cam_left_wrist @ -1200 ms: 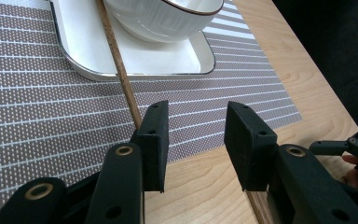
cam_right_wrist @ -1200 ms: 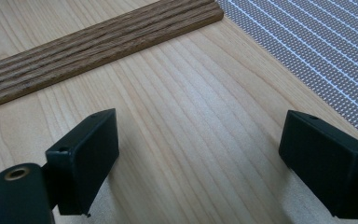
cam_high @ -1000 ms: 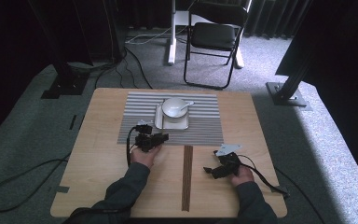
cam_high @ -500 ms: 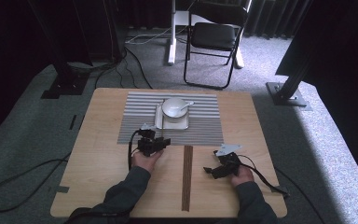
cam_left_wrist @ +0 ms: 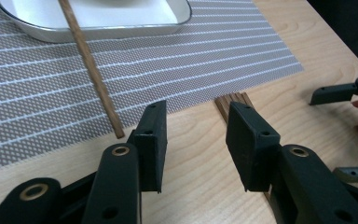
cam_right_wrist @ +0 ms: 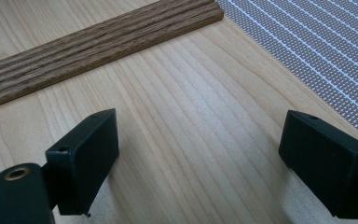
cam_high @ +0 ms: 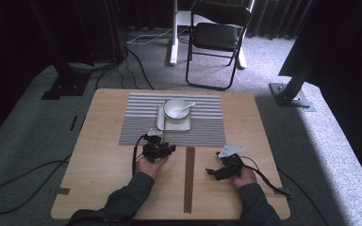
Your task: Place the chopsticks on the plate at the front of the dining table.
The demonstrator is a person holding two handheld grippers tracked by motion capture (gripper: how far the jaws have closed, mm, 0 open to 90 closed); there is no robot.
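My left gripper hovers low over the bare wood just in front of the striped placemat. It is open, its jaws have just been opening a little, and nothing is between them. A single brown chopstick lies on the mat left of its jaws, one end resting on the white tray. A bundle of dark wooden chopsticks lies between the two hands. My right gripper stands open over bare wood to the right of the bundle, holding nothing.
On the mat's far side the tray carries a white bowl with a spoon. Beyond the table stand a folding chair and stand bases on the carpet. Cables trail from both grippers.
The left gripper has drawn back slightly from the mat's edge toward the person. The right gripper has stayed where it was.
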